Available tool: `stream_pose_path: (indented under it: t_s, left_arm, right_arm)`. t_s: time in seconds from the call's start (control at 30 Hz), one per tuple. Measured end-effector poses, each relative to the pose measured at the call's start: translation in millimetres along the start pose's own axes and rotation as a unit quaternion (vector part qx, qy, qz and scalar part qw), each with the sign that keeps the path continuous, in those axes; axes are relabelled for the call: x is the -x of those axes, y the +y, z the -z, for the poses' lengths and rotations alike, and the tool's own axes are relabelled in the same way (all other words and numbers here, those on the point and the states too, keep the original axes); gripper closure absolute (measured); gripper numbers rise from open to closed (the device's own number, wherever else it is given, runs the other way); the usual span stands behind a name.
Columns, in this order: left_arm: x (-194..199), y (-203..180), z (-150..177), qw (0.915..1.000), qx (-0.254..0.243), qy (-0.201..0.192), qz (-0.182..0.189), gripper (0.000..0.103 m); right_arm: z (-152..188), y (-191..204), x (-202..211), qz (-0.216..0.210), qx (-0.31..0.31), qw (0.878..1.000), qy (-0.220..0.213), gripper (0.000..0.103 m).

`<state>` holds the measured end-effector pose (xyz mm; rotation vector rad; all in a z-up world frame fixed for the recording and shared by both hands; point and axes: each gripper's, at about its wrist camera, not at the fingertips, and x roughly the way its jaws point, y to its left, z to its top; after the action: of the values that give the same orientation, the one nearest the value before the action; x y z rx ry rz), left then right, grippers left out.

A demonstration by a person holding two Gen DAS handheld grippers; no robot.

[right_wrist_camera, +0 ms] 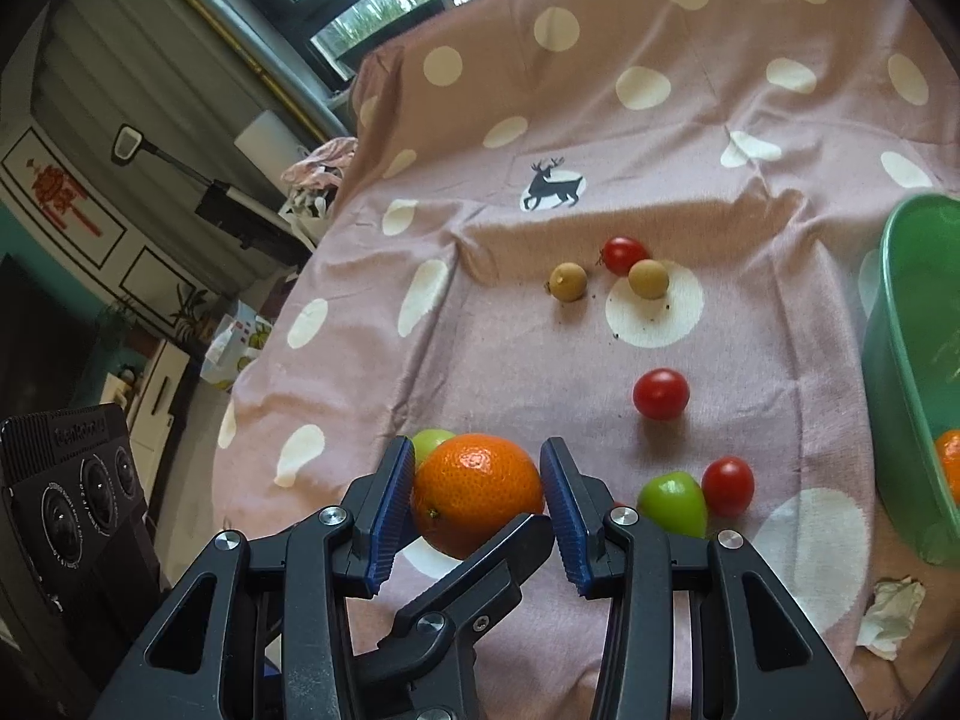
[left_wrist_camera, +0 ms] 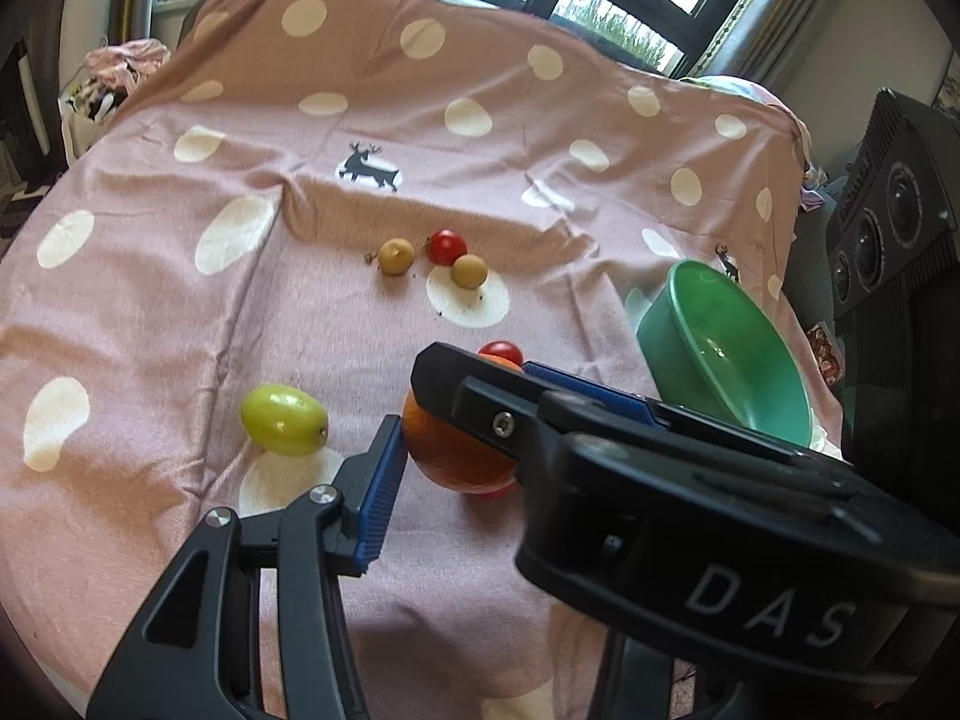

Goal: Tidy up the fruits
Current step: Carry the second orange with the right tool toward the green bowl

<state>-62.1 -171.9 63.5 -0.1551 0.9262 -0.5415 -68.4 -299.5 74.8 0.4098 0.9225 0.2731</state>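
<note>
An orange (right_wrist_camera: 477,492) sits on the pink dotted cloth (right_wrist_camera: 720,138), between the blue pads (right_wrist_camera: 393,507) of my right gripper (right_wrist_camera: 477,504), which touch its sides. In the left wrist view the same orange (left_wrist_camera: 450,456) lies by my left gripper's blue pad (left_wrist_camera: 381,498); the right gripper's body (left_wrist_camera: 660,480) crosses in front and hides my left gripper's other finger. A green bowl (left_wrist_camera: 720,348) stands at the right, with an orange piece inside (right_wrist_camera: 948,462). Loose fruits lie around: a green one (left_wrist_camera: 285,420), red tomatoes (right_wrist_camera: 660,394) (right_wrist_camera: 727,486), tan fruits (right_wrist_camera: 568,282).
A black speaker (left_wrist_camera: 882,228) stands right of the table, and also shows in the right wrist view (right_wrist_camera: 78,492). A crumpled tissue (right_wrist_camera: 894,612) lies near the bowl. Windows run behind the table's far edge. Another green fruit (right_wrist_camera: 672,501) lies beside a tomato.
</note>
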Motion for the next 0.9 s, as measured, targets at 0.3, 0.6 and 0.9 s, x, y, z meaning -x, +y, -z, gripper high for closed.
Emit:
stream_pose_path:
  t_s: [0.3,0.6,0.9]
  left_arm:
    - [13.3,-21.5,-6.5,0.9992,-0.025,-0.030,0.003,0.056]
    - [13.8,-54.7,-14.2,0.9969,-0.064,-0.042,0.015,0.056]
    - [3.2,-89.8,-18.9,0.9927,-0.105,-0.047,0.037,0.056]
  right_arm:
    - [-2.7,1.5,25.7,-0.003,0.005,0.999,-0.040,0.057]
    - [-4.9,-14.6,53.9,-0.001,-0.013,0.997,-0.082,0.057]
    - [-4.9,-40.4,82.1,0.009,-0.039,0.992,-0.123,0.057]
